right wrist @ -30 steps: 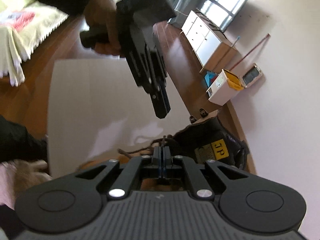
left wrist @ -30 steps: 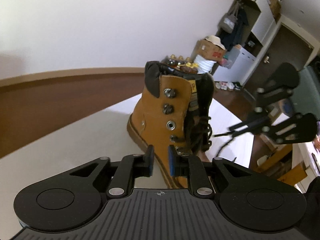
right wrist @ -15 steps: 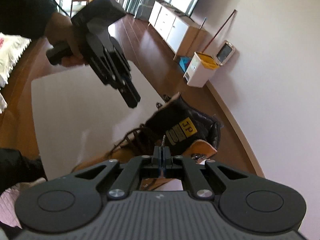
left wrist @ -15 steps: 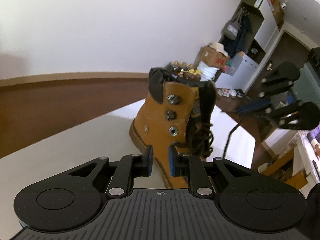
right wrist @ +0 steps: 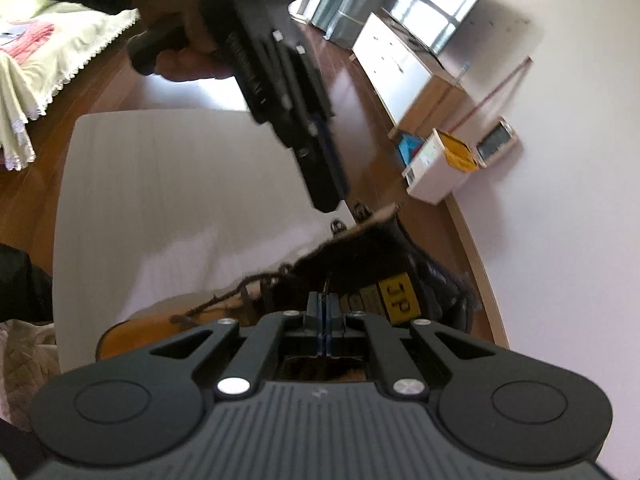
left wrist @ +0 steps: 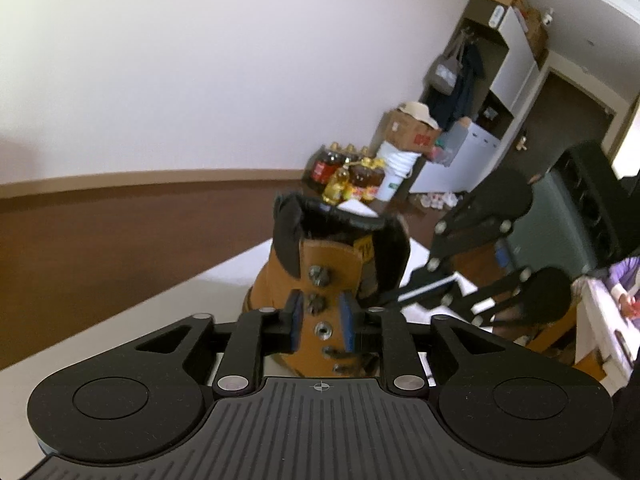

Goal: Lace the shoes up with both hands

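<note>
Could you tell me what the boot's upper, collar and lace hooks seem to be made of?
Boot: upper looks like tan matte nubuck or suede leather, judging by its dull surface. Collar: black padded material, soft-looking. Lace hooks: apparently dark metal, with a faint sheen.

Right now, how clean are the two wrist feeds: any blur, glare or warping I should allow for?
Left wrist view: boot slightly soft, skirting bent by fisheye. Right wrist view: left gripper motion-smeared, window blown out, sheen on the table.
</note>
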